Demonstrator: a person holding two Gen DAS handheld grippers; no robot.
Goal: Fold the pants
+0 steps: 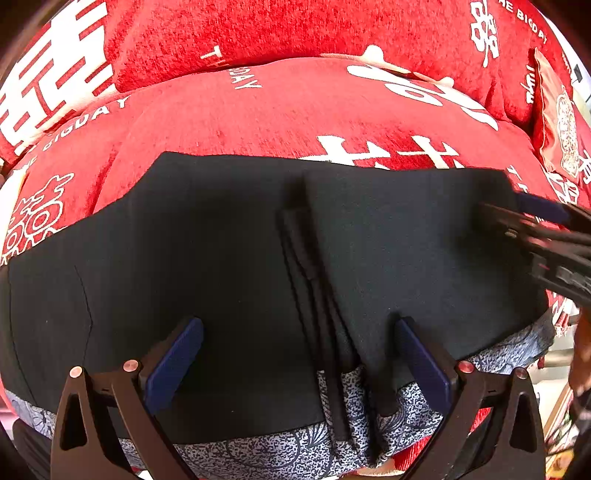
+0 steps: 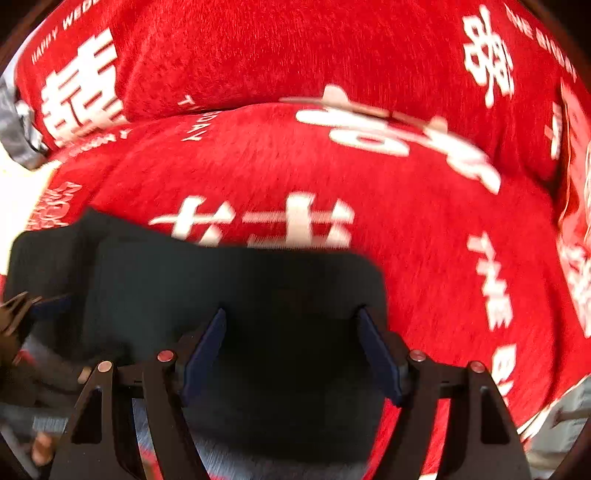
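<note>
Black pants [image 1: 221, 258] lie folded flat on a red sofa seat. A second layer is folded over their right half, its edge running down the middle. A blue patterned lining [image 1: 354, 398] shows at the near edge. My left gripper [image 1: 299, 328] is open just above the pants, straddling the fold edge. My right gripper [image 2: 291, 321] is open over the pants' right end [image 2: 240, 291], empty. It also shows in the left wrist view [image 1: 517, 218] at the far right corner of the pants. The left gripper shows in the right wrist view [image 2: 40, 304].
The red sofa cover [image 1: 258, 110] has white lettering; its backrest [image 1: 295, 26] rises behind the pants. A red patterned cushion [image 1: 557, 122] leans at the right. A grey item [image 2: 18, 125] sits at the left edge of the right wrist view.
</note>
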